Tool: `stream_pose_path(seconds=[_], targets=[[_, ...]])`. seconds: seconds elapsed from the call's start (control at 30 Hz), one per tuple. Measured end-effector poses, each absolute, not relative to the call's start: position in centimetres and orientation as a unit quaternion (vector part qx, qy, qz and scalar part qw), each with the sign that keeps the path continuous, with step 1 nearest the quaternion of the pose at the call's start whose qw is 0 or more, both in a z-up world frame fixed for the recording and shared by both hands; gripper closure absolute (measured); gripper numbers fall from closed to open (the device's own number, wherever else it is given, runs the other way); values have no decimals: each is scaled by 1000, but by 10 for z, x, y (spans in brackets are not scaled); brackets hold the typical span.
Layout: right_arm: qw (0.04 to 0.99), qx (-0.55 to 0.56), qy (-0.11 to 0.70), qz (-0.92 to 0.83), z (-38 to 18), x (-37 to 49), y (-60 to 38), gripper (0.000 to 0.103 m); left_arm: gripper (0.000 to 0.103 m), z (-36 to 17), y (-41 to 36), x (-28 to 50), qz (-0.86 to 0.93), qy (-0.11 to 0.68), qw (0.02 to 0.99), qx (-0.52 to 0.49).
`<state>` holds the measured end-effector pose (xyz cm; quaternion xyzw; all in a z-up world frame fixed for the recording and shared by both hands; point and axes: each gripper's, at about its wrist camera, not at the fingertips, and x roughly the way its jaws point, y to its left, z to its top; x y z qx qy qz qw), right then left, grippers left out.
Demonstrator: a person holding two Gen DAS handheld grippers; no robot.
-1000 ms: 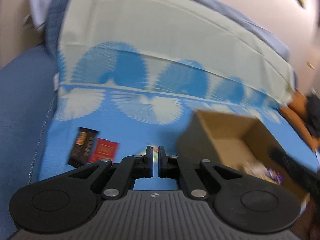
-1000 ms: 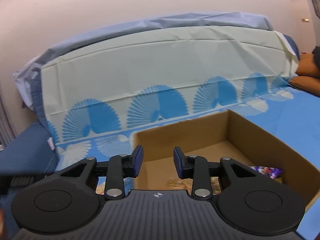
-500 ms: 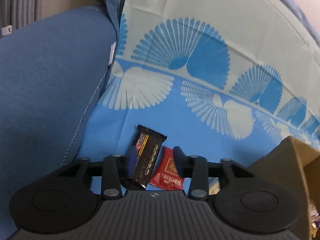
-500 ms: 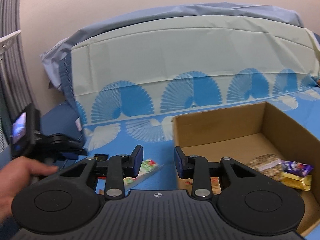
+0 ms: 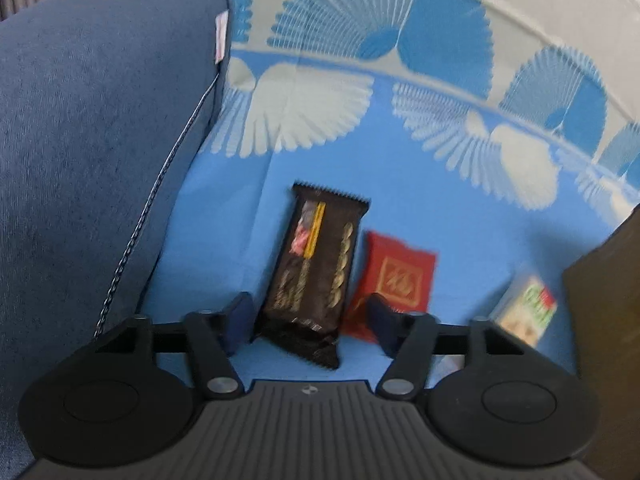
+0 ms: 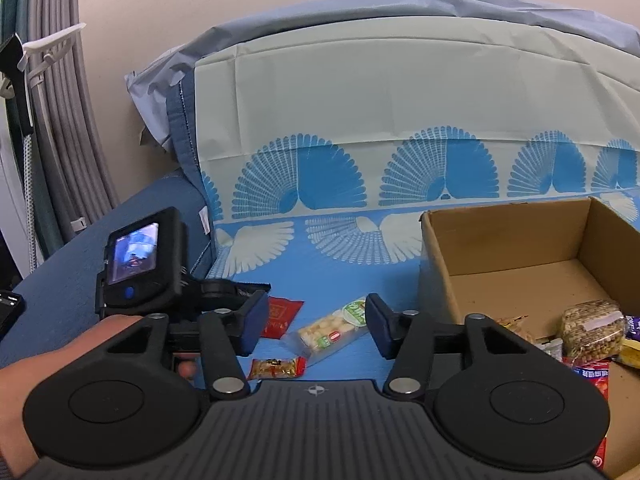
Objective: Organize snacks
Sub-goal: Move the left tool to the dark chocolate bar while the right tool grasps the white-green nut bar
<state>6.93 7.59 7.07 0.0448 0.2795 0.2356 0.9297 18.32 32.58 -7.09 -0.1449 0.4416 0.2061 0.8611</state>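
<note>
A: Landmark item?

B: Cardboard box [image 6: 516,240], open-topped, standing on the blue fan-print cloth [image 6: 360,276]. All places are given from it.

A: Contents of the box?

B: A clear bag of nut mix [image 6: 592,330] and several bright wrappers, bunched at the near end. The far end is bare cardboard.

A: Snacks outside the box?

B: Four, all on the cloth to its left. Nearest the box, a long clear pack with a green label [image 6: 334,332]. In front of that pack, a small orange-red packet [image 6: 276,367]. Further left, a red sachet [image 5: 394,280]. Furthest from the box, a dark brown bar [image 5: 316,268], just beside the sachet.

A: Left gripper?

B: Left gripper [image 5: 308,322], jaws spread, straddling the near end of the dark brown bar; contact cannot be told.

A: Right gripper?

B: Right gripper [image 6: 314,326], jaws spread, holding nothing, above the green-labelled pack, left of the box.
</note>
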Motion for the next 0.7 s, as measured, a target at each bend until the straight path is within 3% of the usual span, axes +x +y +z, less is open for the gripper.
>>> stream_pose_path(seconds=[0.13, 0.37, 0.47, 0.7], targets=[[927, 37, 294, 229, 62, 72, 83, 45, 59, -68, 337, 168, 208, 451, 842, -212], [911, 15, 351, 216, 47, 112, 121, 27, 58, -63, 335, 142, 238, 491, 798, -256], [907, 17, 385, 172, 29, 150, 146, 21, 49, -62, 341, 140, 238, 488, 794, -275], [869, 37, 485, 92, -28, 226, 171, 19, 44, -64, 348, 147, 240, 486, 791, -284]])
